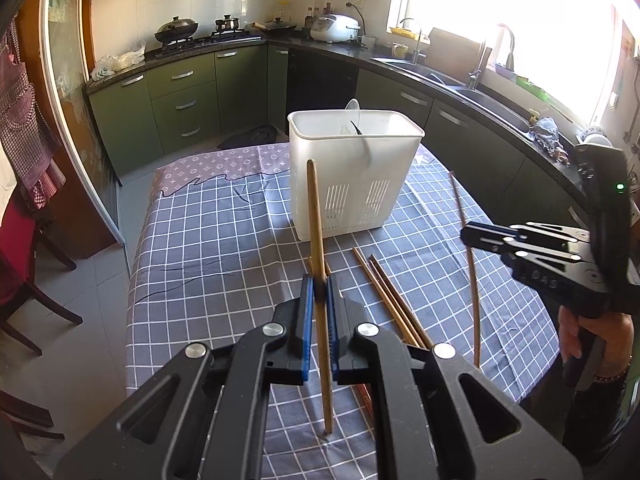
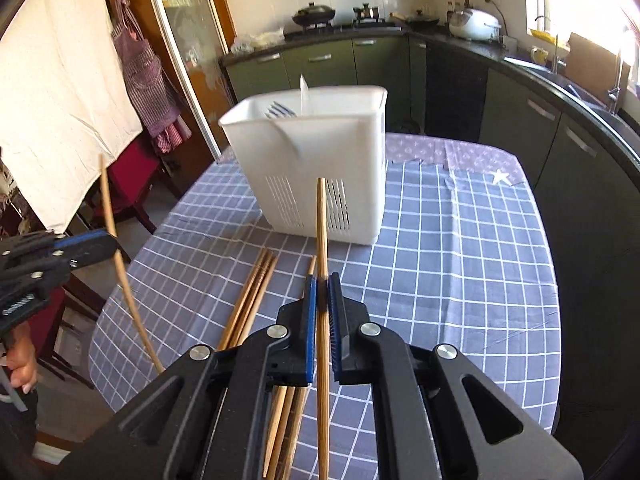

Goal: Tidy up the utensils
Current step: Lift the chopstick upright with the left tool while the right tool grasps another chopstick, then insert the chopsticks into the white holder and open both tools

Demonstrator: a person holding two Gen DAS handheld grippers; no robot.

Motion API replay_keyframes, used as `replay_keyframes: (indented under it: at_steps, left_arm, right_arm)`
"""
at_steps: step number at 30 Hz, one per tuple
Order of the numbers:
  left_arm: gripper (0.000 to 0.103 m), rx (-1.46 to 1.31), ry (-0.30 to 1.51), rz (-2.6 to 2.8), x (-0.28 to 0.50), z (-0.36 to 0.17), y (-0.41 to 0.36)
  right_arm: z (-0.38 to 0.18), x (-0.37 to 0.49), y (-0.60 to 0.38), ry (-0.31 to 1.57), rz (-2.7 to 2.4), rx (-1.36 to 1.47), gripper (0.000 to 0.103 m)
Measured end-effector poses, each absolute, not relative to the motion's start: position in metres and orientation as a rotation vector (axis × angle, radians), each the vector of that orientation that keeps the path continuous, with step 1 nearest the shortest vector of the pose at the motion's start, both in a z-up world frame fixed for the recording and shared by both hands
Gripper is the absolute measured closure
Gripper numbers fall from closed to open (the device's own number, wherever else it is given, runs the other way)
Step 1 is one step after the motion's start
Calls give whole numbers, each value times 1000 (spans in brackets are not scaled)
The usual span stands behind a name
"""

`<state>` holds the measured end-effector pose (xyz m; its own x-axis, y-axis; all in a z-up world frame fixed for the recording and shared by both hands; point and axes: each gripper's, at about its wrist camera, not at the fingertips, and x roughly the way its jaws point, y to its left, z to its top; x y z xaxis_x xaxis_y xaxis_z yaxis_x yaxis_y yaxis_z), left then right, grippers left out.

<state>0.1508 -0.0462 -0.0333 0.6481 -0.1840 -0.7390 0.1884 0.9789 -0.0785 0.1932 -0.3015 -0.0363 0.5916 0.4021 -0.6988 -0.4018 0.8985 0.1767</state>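
Observation:
A white plastic utensil holder (image 1: 352,172) stands on the checked tablecloth, with a pale spoon (image 1: 353,110) and a dark utensil inside; it also shows in the right wrist view (image 2: 316,168). My left gripper (image 1: 319,284) is shut on a wooden chopstick (image 1: 318,240), held near upright above the table. My right gripper (image 2: 322,284) is shut on another wooden chopstick (image 2: 322,240), also held above the table. Several loose chopsticks (image 1: 390,300) lie on the cloth in front of the holder, seen too in the right wrist view (image 2: 250,300). Each gripper appears in the other's view, the right (image 1: 472,236) and the left (image 2: 108,242).
The table (image 1: 200,240) has a blue checked cloth and a purple patterned cloth at the far end. Green kitchen cabinets, a stove with pots (image 1: 176,30), a rice cooker (image 1: 334,28) and a sink surround it. Dark wooden chairs (image 1: 24,280) stand left of the table.

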Motion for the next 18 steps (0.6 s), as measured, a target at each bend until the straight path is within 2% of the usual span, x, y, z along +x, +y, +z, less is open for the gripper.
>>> replay_keyframes:
  at_steps: [6,18]
  left_arm:
    - [96,18,822,-215,143,-31,-47]
    - [96,19,788,-225,123,-22,-43]
  right_arm:
    - [-3,154,-315,695,451,-4,96]
    - [3,126,-323,663,446,-1,96]
